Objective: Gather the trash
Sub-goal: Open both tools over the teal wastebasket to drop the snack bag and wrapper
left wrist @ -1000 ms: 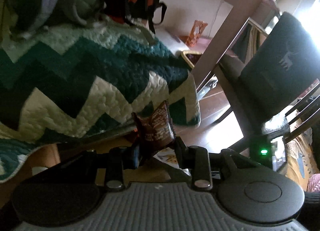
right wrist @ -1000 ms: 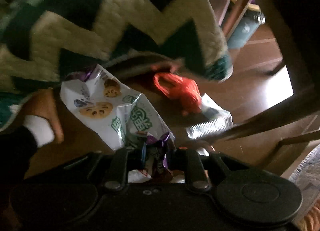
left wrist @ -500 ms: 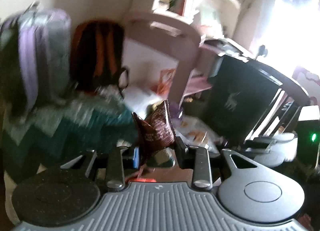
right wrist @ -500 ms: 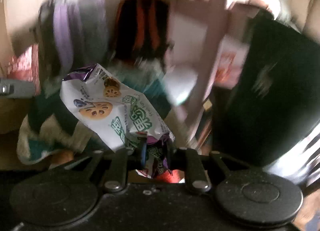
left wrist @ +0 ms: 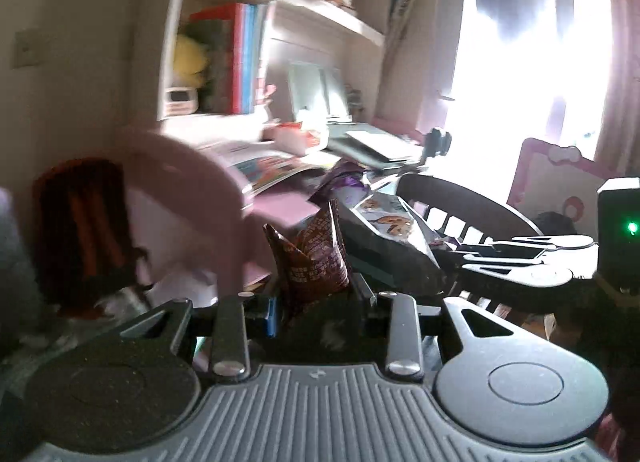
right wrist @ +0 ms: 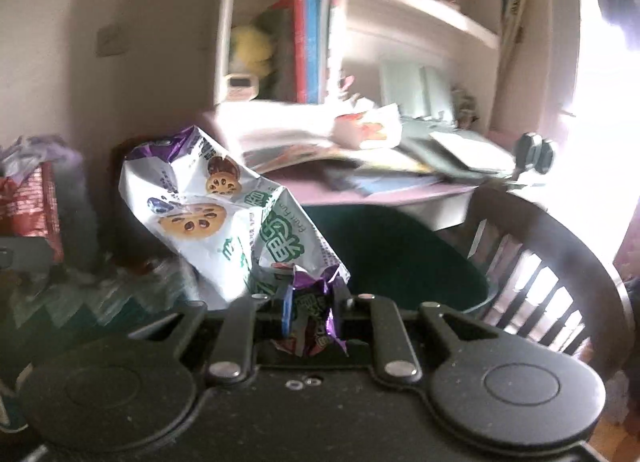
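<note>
My left gripper (left wrist: 316,298) is shut on a crumpled brown snack wrapper (left wrist: 314,258) that stands up between the fingers. My right gripper (right wrist: 310,302) is shut on the purple end of a white snack bag (right wrist: 216,218) printed with lotus root slices and green letters. Both are held up in the air, facing a cluttered desk. The white bag also shows in the left wrist view (left wrist: 388,222), just right of the brown wrapper, with the right gripper's body (left wrist: 520,262) behind it. The brown wrapper shows at the left edge of the right wrist view (right wrist: 28,202).
A pink desk (right wrist: 360,190) covered with books and papers stands ahead, with white shelves (right wrist: 360,10) above. A dark wooden chair (right wrist: 560,254) with a dark cushion (right wrist: 384,250) is in front of it. Backpacks (left wrist: 84,230) and a zigzag quilt (right wrist: 88,302) lie left. A bright window (left wrist: 532,62) is right.
Both grippers have risen from floor level beside the quilted bed to desk height, each keeping its wrapper. The view swung from the floor up to the desk and shelves.
</note>
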{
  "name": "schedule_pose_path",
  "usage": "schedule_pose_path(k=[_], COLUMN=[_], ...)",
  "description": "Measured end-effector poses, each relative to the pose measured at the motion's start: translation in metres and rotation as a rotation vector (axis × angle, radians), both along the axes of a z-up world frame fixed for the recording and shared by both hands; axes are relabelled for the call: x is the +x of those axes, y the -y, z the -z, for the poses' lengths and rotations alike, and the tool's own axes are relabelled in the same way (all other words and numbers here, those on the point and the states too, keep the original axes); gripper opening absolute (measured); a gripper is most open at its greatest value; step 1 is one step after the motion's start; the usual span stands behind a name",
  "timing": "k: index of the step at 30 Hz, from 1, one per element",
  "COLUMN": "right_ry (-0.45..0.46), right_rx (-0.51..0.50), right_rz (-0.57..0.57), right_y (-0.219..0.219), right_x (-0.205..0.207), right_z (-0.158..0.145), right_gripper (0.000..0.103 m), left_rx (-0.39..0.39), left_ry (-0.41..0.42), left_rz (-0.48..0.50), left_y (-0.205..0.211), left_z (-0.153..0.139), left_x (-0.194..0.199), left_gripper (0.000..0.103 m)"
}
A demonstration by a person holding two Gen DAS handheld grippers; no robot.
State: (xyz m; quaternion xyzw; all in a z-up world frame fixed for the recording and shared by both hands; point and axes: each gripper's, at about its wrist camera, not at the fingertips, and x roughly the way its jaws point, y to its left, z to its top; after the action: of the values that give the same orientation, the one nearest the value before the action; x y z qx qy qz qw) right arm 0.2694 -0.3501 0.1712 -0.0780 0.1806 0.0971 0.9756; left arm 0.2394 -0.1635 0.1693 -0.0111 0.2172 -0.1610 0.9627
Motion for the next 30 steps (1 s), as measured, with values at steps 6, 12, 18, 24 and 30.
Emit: schedule_pose_path(k=[6, 12, 18, 24, 30], right_ry=[-0.003, -0.058, -0.131, -0.207, -0.192], right_rx=[-0.016, -0.069, -0.106, -0.14, -0.13], right_rz=[0.053, 0.082, 0.062, 0.012, 0.025], right_y=[0.043, 0.058, 0.062, 0.059, 0.063], right_x=[0.023, 0.062, 0.094, 0.111, 0.108], right_z=[-0.013, -0.002, 0.013, 0.027, 0.03], right_gripper=[0.017, 0.018, 0.021, 0.028, 0.034], left_rx=[0.029, 0.049, 0.104, 0.187, 0.198], left_ry=[-0.04, -0.136, -0.213, -0.252, -0.24], left_rz=[0.038, 0.057, 0.083, 0.098, 0.078], left_y=[0.057, 0.094, 0.115, 0.129, 0.133], left_z=[-0.002, 0.023, 0.05, 0.069, 0.07], left_x=[0.065, 0.125, 0.16, 0.179, 0.179], left_gripper=[0.034, 0.034, 0.034, 0.034, 0.06])
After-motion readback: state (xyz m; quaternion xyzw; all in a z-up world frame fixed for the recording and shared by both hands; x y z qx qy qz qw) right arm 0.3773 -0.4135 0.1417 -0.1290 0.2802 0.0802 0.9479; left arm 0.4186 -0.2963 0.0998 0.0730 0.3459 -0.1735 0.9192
